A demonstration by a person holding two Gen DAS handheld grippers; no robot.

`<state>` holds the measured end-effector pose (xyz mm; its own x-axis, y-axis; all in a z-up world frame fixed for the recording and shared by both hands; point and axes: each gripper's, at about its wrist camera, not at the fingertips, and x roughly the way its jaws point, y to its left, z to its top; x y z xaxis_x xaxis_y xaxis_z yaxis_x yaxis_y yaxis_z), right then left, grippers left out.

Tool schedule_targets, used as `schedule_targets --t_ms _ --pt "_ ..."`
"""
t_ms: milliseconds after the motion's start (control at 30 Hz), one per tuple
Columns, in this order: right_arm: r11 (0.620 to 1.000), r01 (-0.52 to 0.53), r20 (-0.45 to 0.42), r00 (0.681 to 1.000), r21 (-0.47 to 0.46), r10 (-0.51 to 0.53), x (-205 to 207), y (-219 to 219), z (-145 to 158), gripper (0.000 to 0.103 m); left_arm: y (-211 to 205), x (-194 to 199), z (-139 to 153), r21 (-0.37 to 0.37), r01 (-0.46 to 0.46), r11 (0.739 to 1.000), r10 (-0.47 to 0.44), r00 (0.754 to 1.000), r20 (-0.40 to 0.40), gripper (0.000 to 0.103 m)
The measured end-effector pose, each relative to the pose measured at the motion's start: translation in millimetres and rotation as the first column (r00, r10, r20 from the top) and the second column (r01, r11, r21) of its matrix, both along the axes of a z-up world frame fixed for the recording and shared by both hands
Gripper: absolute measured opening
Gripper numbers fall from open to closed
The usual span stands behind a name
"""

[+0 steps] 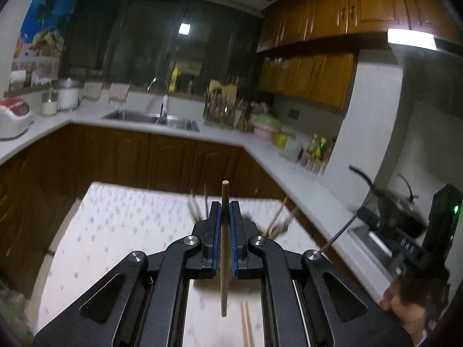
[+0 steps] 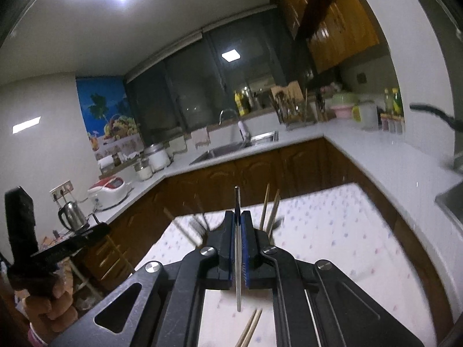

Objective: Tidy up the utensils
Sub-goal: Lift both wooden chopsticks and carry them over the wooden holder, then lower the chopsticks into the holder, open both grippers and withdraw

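My left gripper [image 1: 225,206] is shut on a wooden chopstick [image 1: 224,248] that stands upright between its blue pads, above the table with the dotted white cloth [image 1: 121,231]. My right gripper [image 2: 238,217] is shut on a thin metal chopstick [image 2: 238,260], also upright. Behind the fingers, blurred utensils stick up from a dark holder [image 1: 277,225], also in the right wrist view [image 2: 269,214]. A pair of wooden chopsticks [image 1: 247,326] lies on the cloth under the left gripper; it also shows in the right wrist view [image 2: 250,329].
A white L-shaped counter [image 1: 260,144] with a sink [image 1: 150,117], a utensil rack [image 1: 222,107], jars and bottles runs behind the table. A rice cooker [image 2: 110,190] and kettle [image 2: 72,217] stand at left. The other gripper's body [image 1: 434,231] is at right.
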<state>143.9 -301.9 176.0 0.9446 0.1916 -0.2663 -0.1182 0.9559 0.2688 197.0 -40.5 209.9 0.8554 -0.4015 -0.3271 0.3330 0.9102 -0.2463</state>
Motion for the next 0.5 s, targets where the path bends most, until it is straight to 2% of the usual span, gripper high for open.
schedule_targets --t_ms 133,233,333,500 --pt "1.0 0.025 0.041 0.999 -0.007 -0.024 20 -3 17 0.004 -9 27 22 -0.016 -0.018 1.0 0.019 0.999 0.049 0.005" --pt "0.999 0.044 0.053 0.998 -0.012 -0.043 36 -6 22 0.004 -18 48 24 -0.021 -0.035 0.999 0.036 0.997 0.062 0.005" --pt "0.998 0.059 0.048 0.997 -0.011 -0.059 53 -10 17 0.004 -25 73 11 -0.034 -0.057 0.998 0.058 0.998 0.031 0.005" --pt "0.997 0.081 0.028 0.996 -0.004 -0.081 71 -13 -4 0.004 -30 98 -28 -0.031 -0.114 0.993 0.114 0.994 -0.007 0.005"
